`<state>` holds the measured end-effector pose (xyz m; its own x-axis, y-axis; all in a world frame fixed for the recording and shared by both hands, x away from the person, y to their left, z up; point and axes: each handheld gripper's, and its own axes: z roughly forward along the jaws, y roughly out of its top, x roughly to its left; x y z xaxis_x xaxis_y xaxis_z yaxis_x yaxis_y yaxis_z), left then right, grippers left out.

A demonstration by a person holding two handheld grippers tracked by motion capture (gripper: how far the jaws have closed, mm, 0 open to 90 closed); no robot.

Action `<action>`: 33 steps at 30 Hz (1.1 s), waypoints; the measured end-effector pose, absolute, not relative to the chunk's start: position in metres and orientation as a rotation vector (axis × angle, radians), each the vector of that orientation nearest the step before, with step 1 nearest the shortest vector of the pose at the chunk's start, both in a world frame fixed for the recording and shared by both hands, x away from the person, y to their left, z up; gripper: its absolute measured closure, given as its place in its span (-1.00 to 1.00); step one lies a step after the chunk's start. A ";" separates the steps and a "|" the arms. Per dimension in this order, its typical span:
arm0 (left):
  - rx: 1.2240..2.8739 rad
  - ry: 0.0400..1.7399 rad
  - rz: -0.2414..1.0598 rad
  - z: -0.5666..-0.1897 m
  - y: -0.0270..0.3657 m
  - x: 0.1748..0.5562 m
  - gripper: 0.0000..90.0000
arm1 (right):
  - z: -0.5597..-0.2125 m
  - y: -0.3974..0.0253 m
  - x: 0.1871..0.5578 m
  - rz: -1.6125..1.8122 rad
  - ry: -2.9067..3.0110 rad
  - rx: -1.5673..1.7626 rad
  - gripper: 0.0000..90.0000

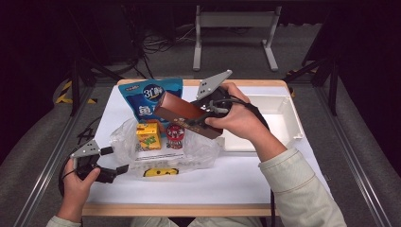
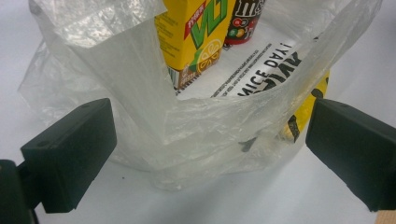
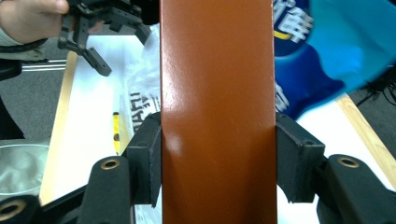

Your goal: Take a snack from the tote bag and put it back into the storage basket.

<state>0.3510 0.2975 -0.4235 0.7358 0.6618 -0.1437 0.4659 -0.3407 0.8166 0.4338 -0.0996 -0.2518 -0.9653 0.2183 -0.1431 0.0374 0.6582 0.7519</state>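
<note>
My right gripper (image 1: 201,115) pinches the brown box (image 1: 185,113), its long axis slanting up-left over the "NICE DAY" plastic bag (image 1: 163,153); my left gripper (image 1: 116,169) stands spread.

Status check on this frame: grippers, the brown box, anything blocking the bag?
Right gripper shut on brown box, above plastic bag. Left gripper open at bag rim. Yellow carton and candy tube inside bag.
</note>
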 end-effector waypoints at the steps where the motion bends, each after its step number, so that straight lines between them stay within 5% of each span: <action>1: 2.000 0.853 0.266 -0.423 0.298 0.351 -0.94 | -0.251 -0.103 0.435 1.195 2.653 0.215 -0.05; 33: 2.011 0.862 0.307 -0.421 0.301 0.348 -0.96 | -0.249 -0.185 0.461 1.145 2.594 0.378 -0.05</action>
